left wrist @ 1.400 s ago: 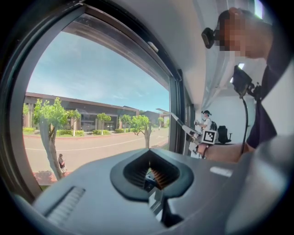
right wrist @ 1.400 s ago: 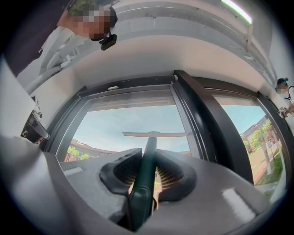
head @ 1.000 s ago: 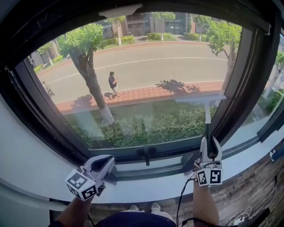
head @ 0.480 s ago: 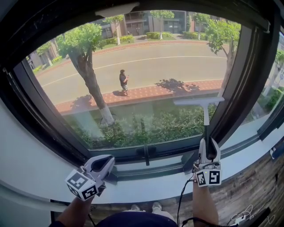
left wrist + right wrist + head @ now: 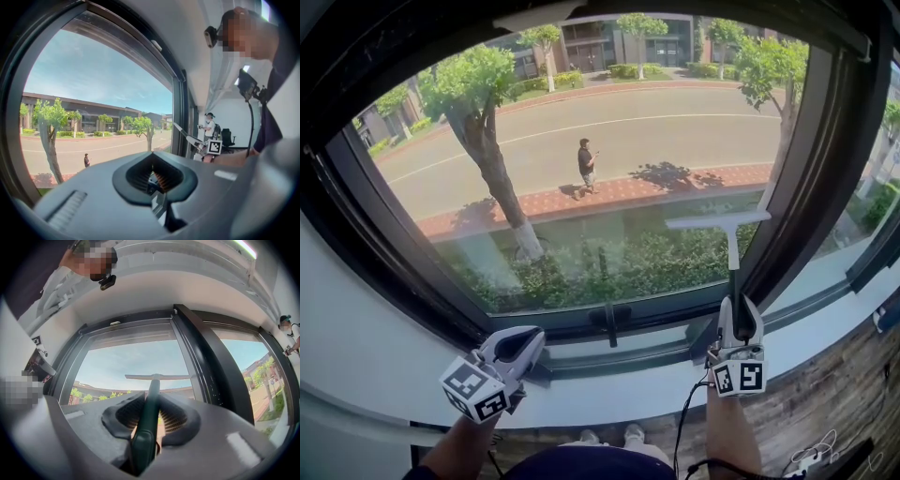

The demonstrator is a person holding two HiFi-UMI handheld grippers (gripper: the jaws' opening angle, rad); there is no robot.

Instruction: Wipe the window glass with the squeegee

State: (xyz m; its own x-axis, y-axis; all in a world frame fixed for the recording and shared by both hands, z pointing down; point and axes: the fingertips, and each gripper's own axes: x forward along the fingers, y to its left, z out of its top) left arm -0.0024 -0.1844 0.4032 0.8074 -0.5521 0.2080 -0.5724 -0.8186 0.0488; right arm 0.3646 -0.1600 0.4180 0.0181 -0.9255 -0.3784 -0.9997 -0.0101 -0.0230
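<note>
The wiping step is in hand. The right claw (image 5: 739,314) is clenched on the dark green handle of the squeegee (image 5: 719,221) and holds it upright, so the blade lies level and seems to touch the lower right part of the window glass (image 5: 609,141), near the frame. The left claw (image 5: 517,345) is closed on nothing and waits low by the window sill (image 5: 609,389). The next move probably calls for drawing the blade along with even pressure, its whole edge flat on the glass.

The left gripper (image 5: 155,183), fingers (image 5: 93,190) together and empty, points along the window glass (image 5: 98,89) toward a sunlit street (image 5: 93,149).
</note>
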